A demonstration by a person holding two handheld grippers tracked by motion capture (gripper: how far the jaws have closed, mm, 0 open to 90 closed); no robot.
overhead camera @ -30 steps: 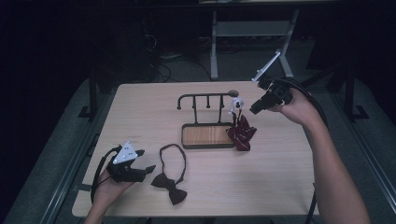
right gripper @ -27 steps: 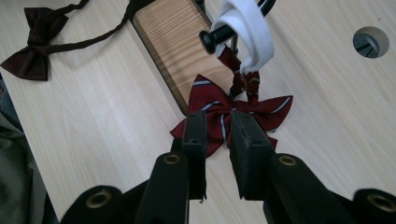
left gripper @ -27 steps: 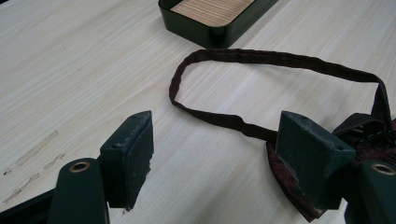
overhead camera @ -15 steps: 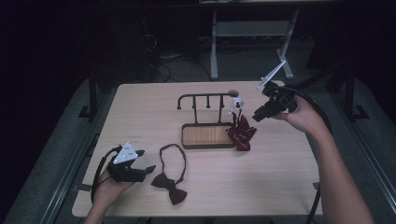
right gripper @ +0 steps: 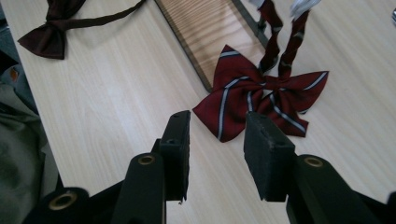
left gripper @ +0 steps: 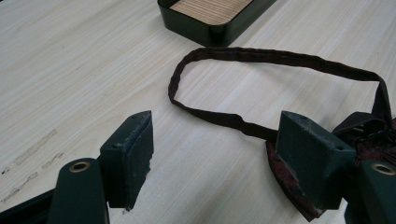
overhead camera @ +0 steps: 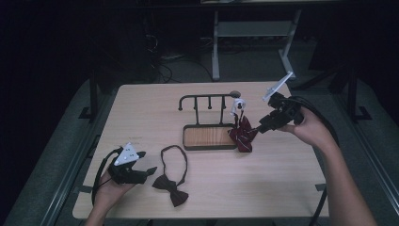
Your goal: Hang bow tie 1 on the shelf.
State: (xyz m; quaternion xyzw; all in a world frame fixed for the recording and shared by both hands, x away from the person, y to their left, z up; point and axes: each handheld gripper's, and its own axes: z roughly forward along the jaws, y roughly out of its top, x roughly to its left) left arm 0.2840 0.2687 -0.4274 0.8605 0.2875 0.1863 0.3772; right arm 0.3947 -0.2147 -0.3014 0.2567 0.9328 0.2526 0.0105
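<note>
Striped red bow tie [overhead camera: 243, 134] hung on rack [overhead camera: 209, 100]; right gripper [overhead camera: 259, 128] beside it, part-open, empty. Maroon bow tie [overhead camera: 170, 185] unhung on bench [overhead camera: 141, 113]; left gripper [overhead camera: 149, 170] wide, empty.

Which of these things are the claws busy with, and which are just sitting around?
In the job:
- striped red bow tie, hanging on the rack, right claw open just in front of it
- dark bow tie, lying flat by the open left claw
- black rack with wooden tray

Just lying about:
- metal frame on the floor behind the table
</note>
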